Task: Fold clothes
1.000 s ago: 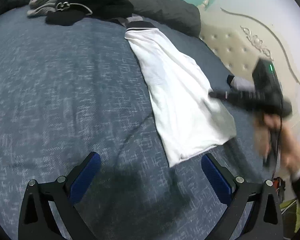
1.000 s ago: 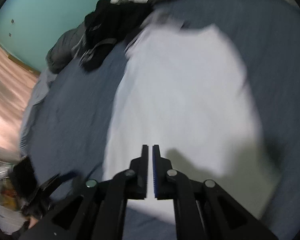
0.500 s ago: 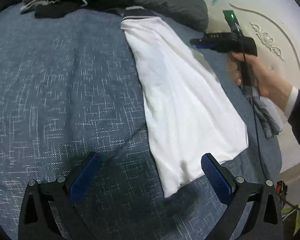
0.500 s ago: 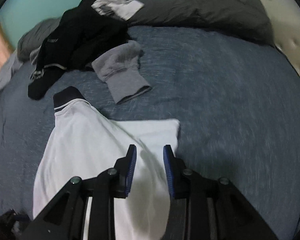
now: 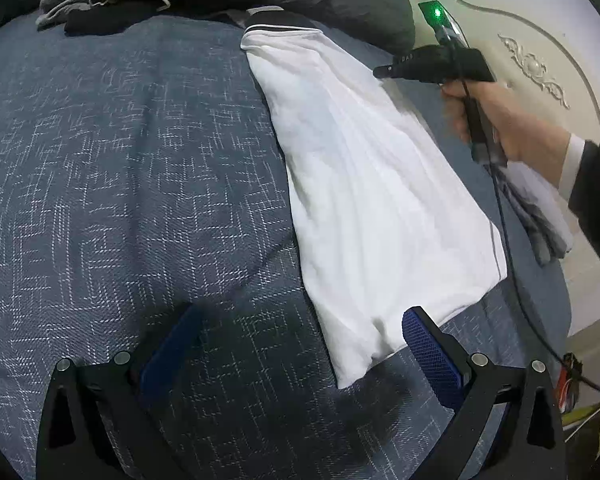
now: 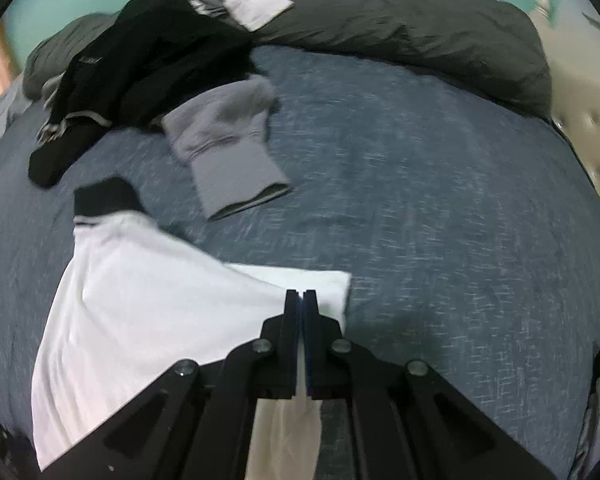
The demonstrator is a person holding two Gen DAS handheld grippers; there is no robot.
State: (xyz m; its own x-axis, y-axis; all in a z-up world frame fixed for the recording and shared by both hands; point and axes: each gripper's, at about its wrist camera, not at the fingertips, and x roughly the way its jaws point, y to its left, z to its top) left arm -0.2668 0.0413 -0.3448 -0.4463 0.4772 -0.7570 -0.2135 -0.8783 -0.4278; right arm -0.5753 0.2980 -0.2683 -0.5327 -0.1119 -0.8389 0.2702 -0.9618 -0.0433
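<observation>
A white shirt [image 5: 372,200] with a black collar [image 5: 280,24] lies lengthwise on the blue bedspread [image 5: 120,160], folded into a long strip. My left gripper [image 5: 300,336] is open and empty, hovering over the shirt's near corner. My right gripper [image 5: 384,72] shows in the left wrist view, held by a hand above the shirt's far edge. In the right wrist view the right gripper [image 6: 301,300] has its jaws together over the white shirt [image 6: 148,300]; whether cloth is pinched cannot be told.
A pile of black clothes [image 6: 140,60] and a grey garment [image 6: 228,148] lie near the dark grey pillow [image 6: 400,28]. A cream padded headboard [image 5: 540,60] stands on the right. A grey cloth [image 5: 540,216] lies at the bed's right edge.
The right gripper's jaws have closed from slightly apart to together. The right gripper moved from mid-shirt up toward the collar end. The left gripper stayed open and moved closer to the shirt's corner.
</observation>
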